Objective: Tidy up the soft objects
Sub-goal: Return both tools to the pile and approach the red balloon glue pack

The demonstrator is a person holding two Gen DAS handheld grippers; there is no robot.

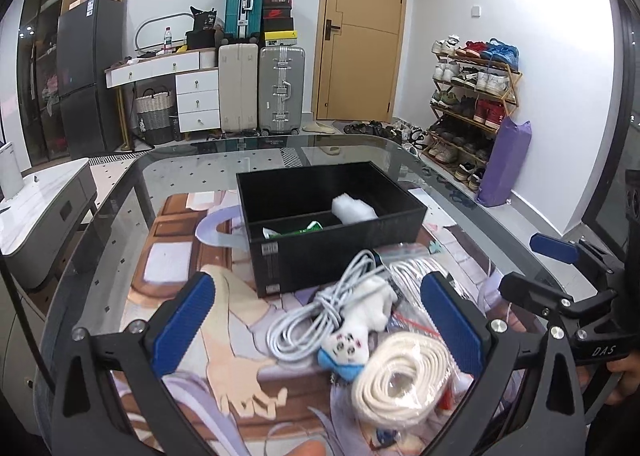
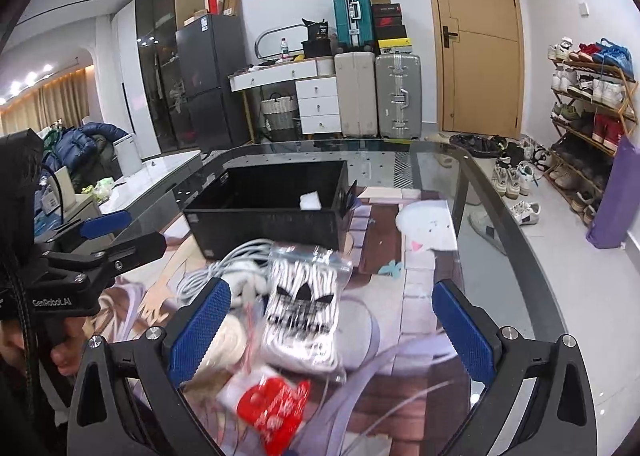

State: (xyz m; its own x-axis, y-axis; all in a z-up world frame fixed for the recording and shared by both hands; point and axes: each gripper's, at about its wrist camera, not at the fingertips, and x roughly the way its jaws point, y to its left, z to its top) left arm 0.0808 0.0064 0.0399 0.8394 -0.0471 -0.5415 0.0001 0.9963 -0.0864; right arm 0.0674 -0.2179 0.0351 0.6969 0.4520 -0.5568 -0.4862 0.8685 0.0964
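Observation:
In the left wrist view my left gripper is open wide just above a heap on the printed mat. Between its blue pads lie a coiled white cable, a small white plush toy with a blue bow, and a cream rope coil in clear plastic. None of them touches a pad. The black divided box beyond holds a white fluffy piece and a green packet. My right gripper is also open, over a clear bag of black-and-white socks and a red packet.
The heap sits on a glass table with a rounded dark rim. The two grippers are close side by side: the right one shows at the left view's edge, the left one at the right view's edge. Suitcases, a shoe rack and a door stand behind.

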